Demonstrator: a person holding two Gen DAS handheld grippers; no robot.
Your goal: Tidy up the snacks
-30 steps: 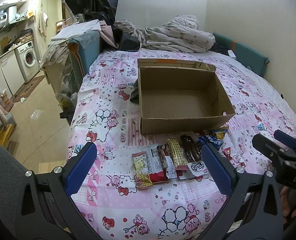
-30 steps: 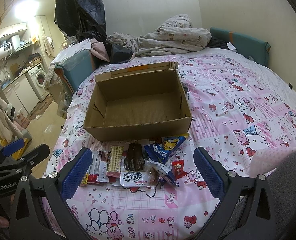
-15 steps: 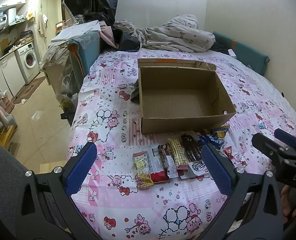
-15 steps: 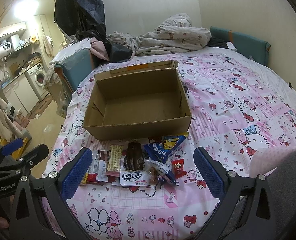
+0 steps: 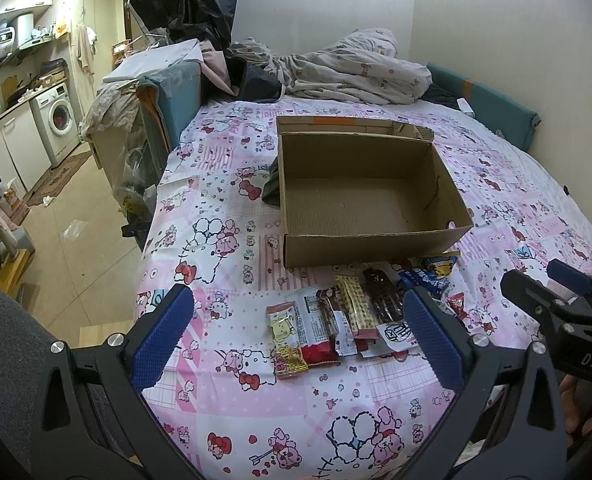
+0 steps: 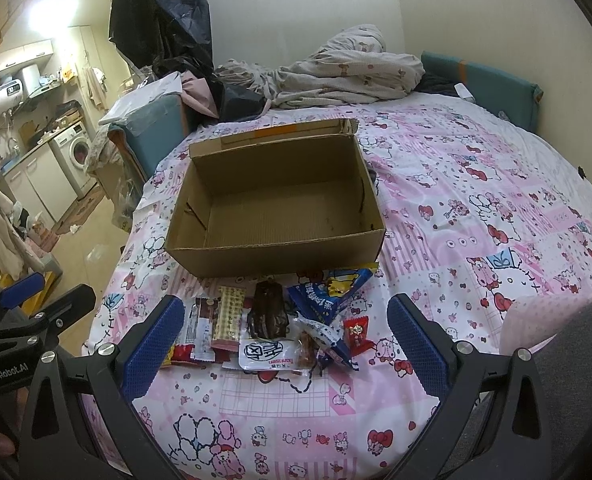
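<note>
An empty cardboard box (image 5: 376, 236) (image 6: 280, 256) stands open on the pink patterned bed. A row of snack packets lies in front of it: a yellow cartoon packet (image 5: 286, 336), a beige wafer bar (image 5: 356, 308) (image 6: 229, 314), a dark chocolate snack (image 5: 382, 294) (image 6: 269, 312), a blue bag (image 6: 328, 290) and a small red candy (image 6: 356, 330). My left gripper (image 5: 296, 336) is open and empty, hovering above the near side of the snacks. My right gripper (image 6: 284, 340) is open and empty, likewise above them.
A crumpled blanket (image 5: 356, 68) and dark clothes lie at the far end of the bed. The bed's left edge (image 5: 152, 240) drops to a tiled floor, with a washing machine (image 5: 58, 120) beyond. A wall and teal cushion (image 5: 492, 104) bound the right side.
Both views have shifted very slightly; the box and snacks sit a touch lower in frame. Nothing was grasped or moved.
</note>
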